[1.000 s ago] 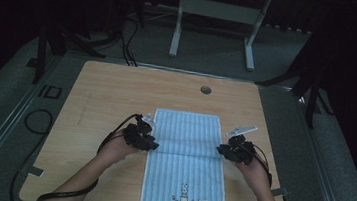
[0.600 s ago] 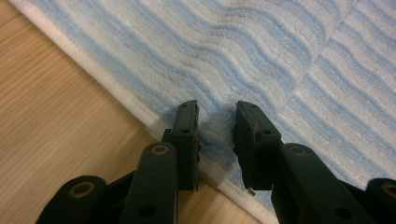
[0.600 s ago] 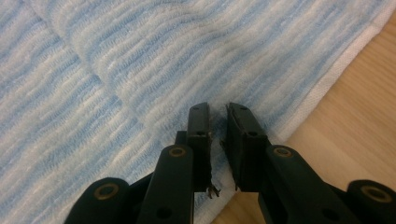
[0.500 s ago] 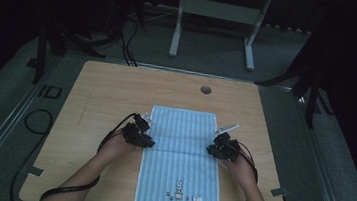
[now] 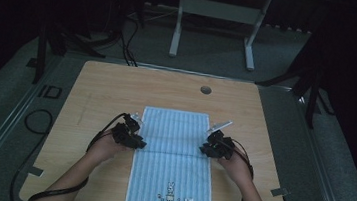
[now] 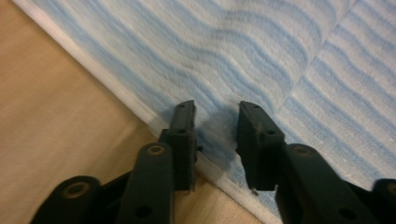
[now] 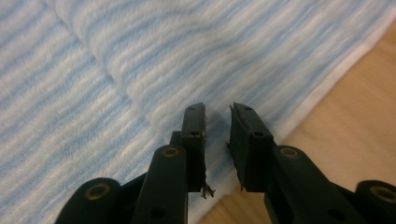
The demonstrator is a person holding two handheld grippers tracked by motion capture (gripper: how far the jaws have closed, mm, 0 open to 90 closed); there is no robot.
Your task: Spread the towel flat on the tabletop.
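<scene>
A: Nearest you, what lies at the table's front edge?

B: The blue striped towel (image 5: 172, 167) lies flat with its near hem, marked by a small printed figure, at the front edge of the wooden table (image 5: 97, 87), at 6 o'clock. Your forearms enter on either side of it.

A: What has just changed?

B: A second ago the towel lay slightly askew and farther right; it now lies nearer the table's centre line. Your right gripper (image 5: 212, 147) has moved inward with the towel's right side, and your left gripper (image 5: 134, 138) has stayed at the left edge. This suggests a straightening step, probably before a fold.

A: How do the tools stand?

B: In the left gripper view, the left gripper (image 6: 215, 122) has its jaws a narrow gap apart, over the towel (image 6: 261, 56) just inside its white hem. In the right gripper view, the right gripper (image 7: 217, 122) shows the same narrow gap. Whether either pinches cloth, you cannot tell; a soft ridge runs across the towel (image 7: 140, 60) ahead of the jaws.

A: What room is there to move?

B: Bare wood lies at 9 and 3 o'clock beside each hand. Beyond the towel's far hem, toward 12 o'clock, the table is open up to a small round grommet (image 5: 205, 90). The towel's near hem allows no backward slack.
</scene>
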